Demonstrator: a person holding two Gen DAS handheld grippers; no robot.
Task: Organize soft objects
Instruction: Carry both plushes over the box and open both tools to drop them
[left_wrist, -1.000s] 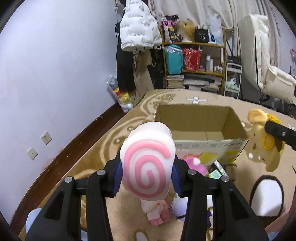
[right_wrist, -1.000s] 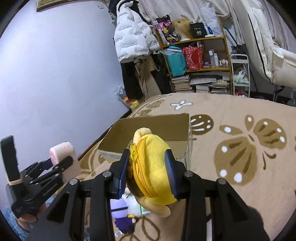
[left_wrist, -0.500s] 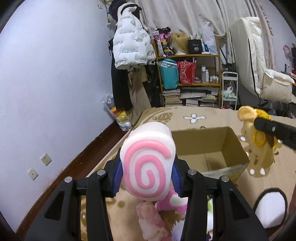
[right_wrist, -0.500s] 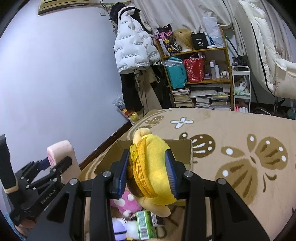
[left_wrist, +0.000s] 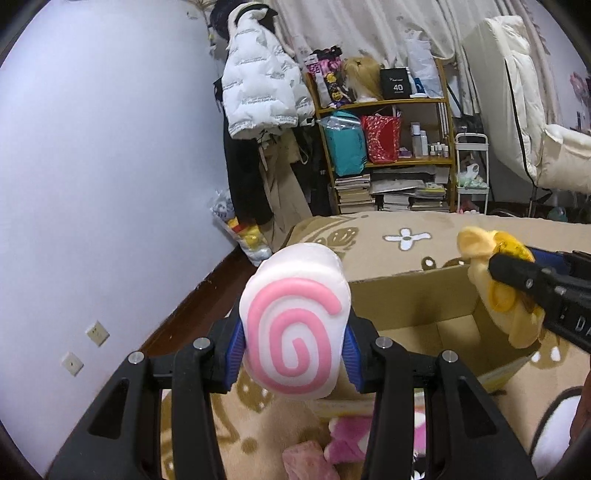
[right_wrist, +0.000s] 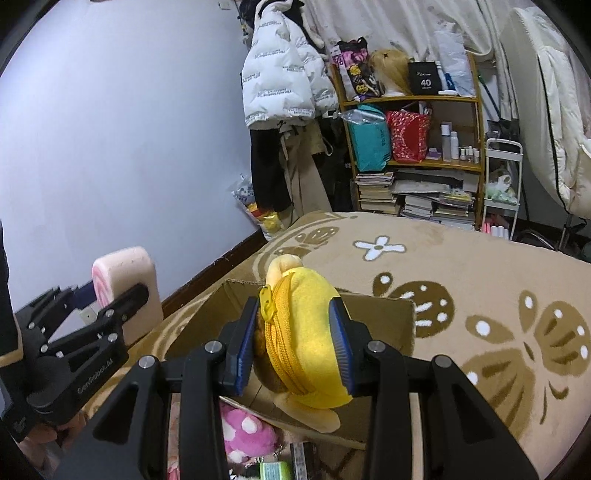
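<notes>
My left gripper (left_wrist: 293, 349) is shut on a white plush roll with a pink spiral (left_wrist: 295, 325), held in the air left of an open cardboard box (left_wrist: 413, 295). My right gripper (right_wrist: 295, 343) is shut on a yellow plush pouch with a zipper (right_wrist: 306, 343), held over the box (right_wrist: 384, 314). The roll (right_wrist: 125, 280) and left gripper (right_wrist: 110, 314) show at the left of the right wrist view. The yellow plush (left_wrist: 495, 284) shows at the right of the left wrist view. A pink plush (right_wrist: 247, 432) lies on the rug below.
The box stands on a tan patterned rug (right_wrist: 480, 280). A purple wall (left_wrist: 110, 166) runs along the left. A cluttered shelf (left_wrist: 388, 147), a hanging white jacket (left_wrist: 258, 88) and a white chair (left_wrist: 535, 122) stand at the back. A green packet (right_wrist: 275, 470) lies by the pink plush.
Both grippers have risen and tilted up with their toys still held. The box now sits lower and nearer in both views, and the floor toys have slid toward the bottom edge.
</notes>
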